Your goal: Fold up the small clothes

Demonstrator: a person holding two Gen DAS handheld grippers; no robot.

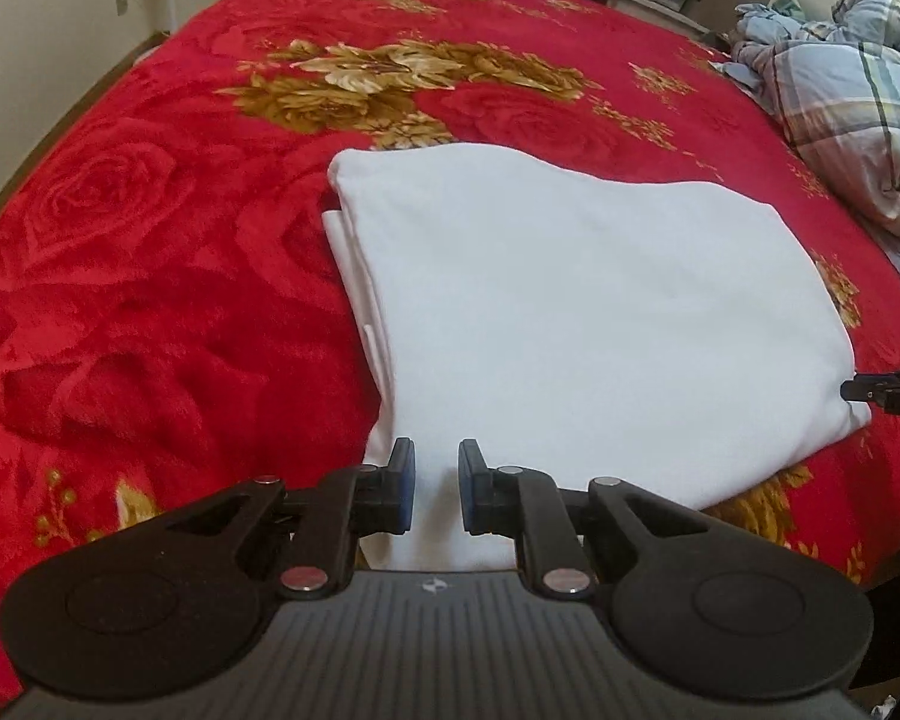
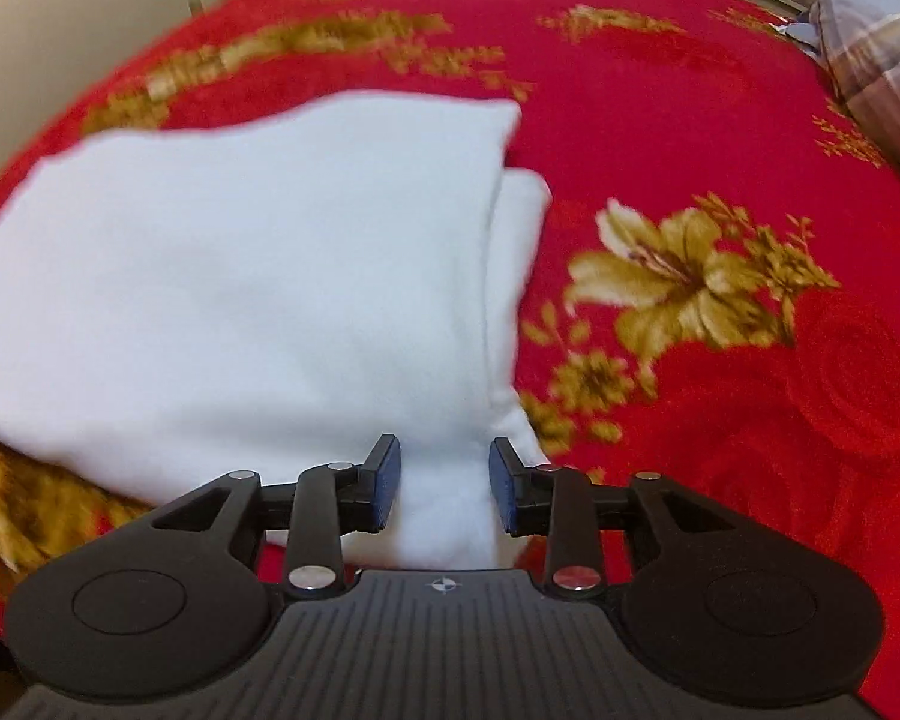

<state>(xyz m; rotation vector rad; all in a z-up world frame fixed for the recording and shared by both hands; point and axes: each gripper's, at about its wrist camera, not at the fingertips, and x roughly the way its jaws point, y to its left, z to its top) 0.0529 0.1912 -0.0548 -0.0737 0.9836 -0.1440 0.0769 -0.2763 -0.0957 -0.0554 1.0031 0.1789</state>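
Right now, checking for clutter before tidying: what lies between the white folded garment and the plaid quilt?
Only bare red floral blanket separates the white garment from the plaid quilt, seen in the left wrist view.

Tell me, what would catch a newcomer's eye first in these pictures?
The folded white garment lying in the middle of a bright red blanket with gold flowers. Next, the black left tongs at its near edge, blue pads apart with white cloth between them; the right tongs stand likewise. A rumpled plaid quilt sits far right.
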